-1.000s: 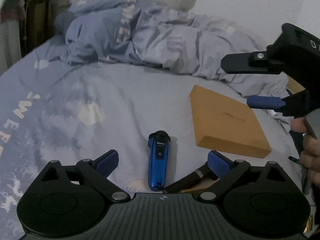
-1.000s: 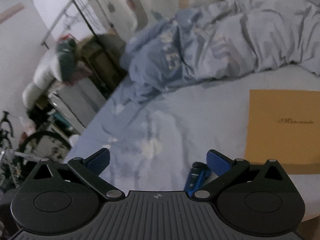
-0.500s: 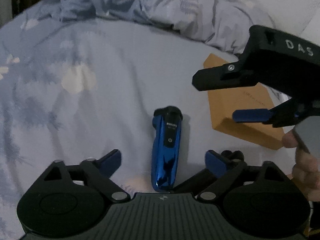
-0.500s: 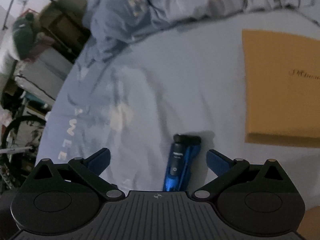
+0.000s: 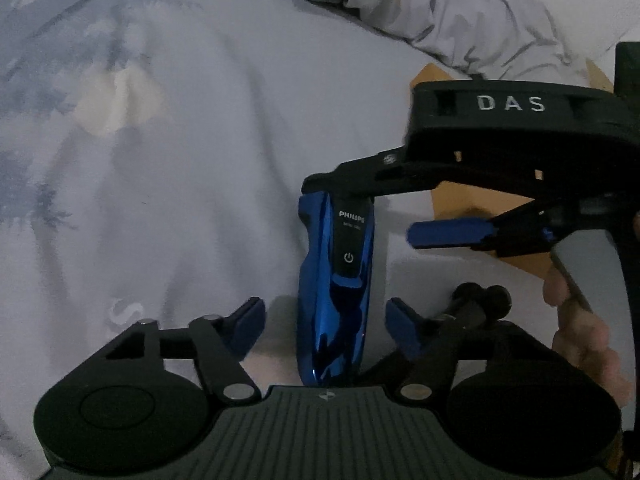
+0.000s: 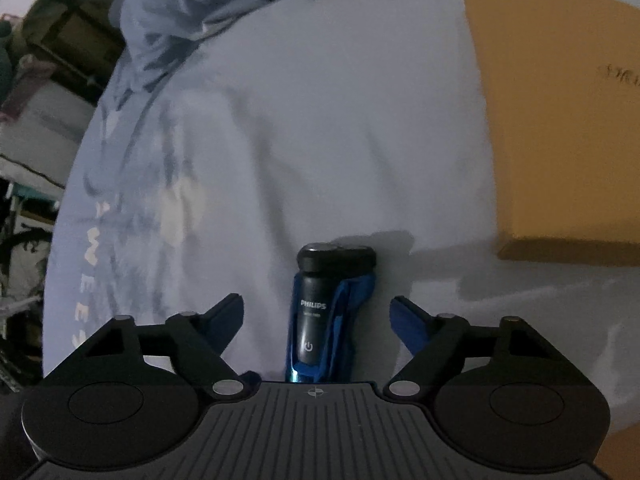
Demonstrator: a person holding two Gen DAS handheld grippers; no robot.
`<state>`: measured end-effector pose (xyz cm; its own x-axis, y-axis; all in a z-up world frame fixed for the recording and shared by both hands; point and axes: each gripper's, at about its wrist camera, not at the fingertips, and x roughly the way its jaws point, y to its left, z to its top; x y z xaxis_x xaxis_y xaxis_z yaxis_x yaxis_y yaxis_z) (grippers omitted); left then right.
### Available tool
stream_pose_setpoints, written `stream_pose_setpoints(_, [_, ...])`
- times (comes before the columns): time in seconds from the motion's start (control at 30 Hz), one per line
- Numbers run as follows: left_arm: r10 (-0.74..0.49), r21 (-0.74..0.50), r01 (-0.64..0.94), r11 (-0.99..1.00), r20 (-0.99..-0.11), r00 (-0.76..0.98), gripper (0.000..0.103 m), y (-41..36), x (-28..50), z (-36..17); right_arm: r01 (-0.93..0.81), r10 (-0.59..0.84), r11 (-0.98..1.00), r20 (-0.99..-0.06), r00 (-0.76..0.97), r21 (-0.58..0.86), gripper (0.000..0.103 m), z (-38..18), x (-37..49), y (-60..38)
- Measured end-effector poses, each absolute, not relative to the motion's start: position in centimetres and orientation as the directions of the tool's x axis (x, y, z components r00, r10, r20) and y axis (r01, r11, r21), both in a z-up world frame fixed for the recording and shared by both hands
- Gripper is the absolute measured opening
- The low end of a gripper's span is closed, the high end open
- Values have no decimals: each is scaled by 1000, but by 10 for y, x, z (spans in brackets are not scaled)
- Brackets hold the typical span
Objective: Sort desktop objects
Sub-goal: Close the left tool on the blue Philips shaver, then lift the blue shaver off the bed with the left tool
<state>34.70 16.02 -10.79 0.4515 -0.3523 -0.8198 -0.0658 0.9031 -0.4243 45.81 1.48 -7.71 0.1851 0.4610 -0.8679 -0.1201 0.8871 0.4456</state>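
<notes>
Both grippers have closed in on the glossy blue-and-black electric shaver (image 5: pixel 335 280), which filled far less of each view a second ago. It lies flat on the pale blue printed bedsheet (image 5: pixel 180 160), left of the flat mustard-yellow cardboard box (image 6: pixel 560 120). The left gripper (image 5: pixel 324 316) brackets its lower body with fingers spread; the right gripper (image 6: pixel 318 312) straddles it too, fingers apart, nothing held. Risks, as I judge: the two tools collide over the shaver, or its slick casing squirts free on the soft sheet.

Both wrist views look down closely, sharing the shaver (image 5: pixel 335 280).
</notes>
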Motion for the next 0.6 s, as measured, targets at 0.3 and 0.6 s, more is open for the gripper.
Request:
stream_pose_setpoints(0.3, [-354, -417, -59, 907, -831, 430, 44, 151, 355, -121, -140, 422, 904, -896, 137, 405, 49, -94, 460, 29])
stream_pose_setpoints(0.6, [-338, -399, -55, 915, -836, 433, 44, 151, 354, -119, -198, 421, 899, -894, 152, 390, 48, -92, 459, 31])
